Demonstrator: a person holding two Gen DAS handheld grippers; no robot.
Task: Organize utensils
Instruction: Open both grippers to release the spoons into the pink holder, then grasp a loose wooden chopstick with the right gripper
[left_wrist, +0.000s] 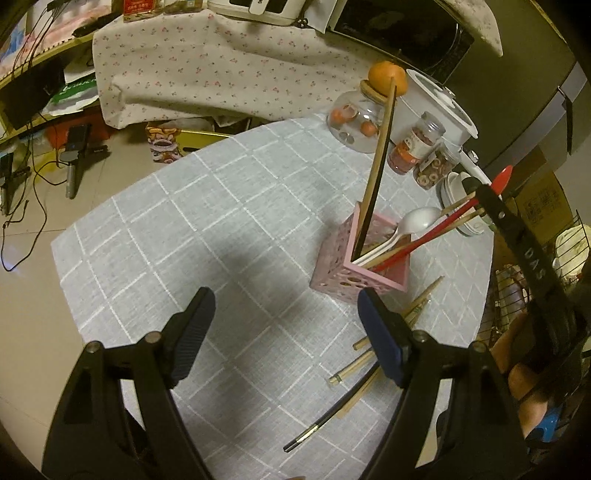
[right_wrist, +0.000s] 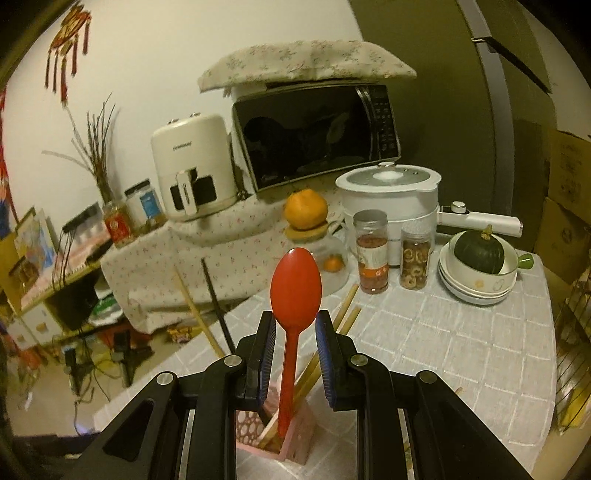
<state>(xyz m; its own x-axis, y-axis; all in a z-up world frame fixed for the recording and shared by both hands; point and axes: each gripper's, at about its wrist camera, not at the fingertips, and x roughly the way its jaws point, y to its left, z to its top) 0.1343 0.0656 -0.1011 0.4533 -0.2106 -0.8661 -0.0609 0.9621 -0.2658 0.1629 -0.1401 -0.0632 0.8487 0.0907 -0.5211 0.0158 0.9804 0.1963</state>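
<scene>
A pink perforated utensil holder (left_wrist: 360, 264) stands on the grey checked tablecloth (left_wrist: 184, 229). It holds a red spoon (left_wrist: 436, 232), a white spoon (left_wrist: 413, 221) and several chopsticks. Loose chopsticks (left_wrist: 354, 369) lie on the cloth by the right finger of my left gripper (left_wrist: 284, 336), which is open and empty above the table. In the right wrist view the red spoon (right_wrist: 295, 291) stands in the holder (right_wrist: 291, 439) between the jaws of my right gripper (right_wrist: 295, 325). The jaws are slightly apart and do not touch the handle.
At the back of the table stand a glass jar (right_wrist: 328, 258) topped with an orange (right_wrist: 306, 208), two spice jars (right_wrist: 371, 251), a white cooker (right_wrist: 391, 192) and stacked bowls (right_wrist: 476, 284) with a dark squash. A wire rack (left_wrist: 535, 266) is at the right.
</scene>
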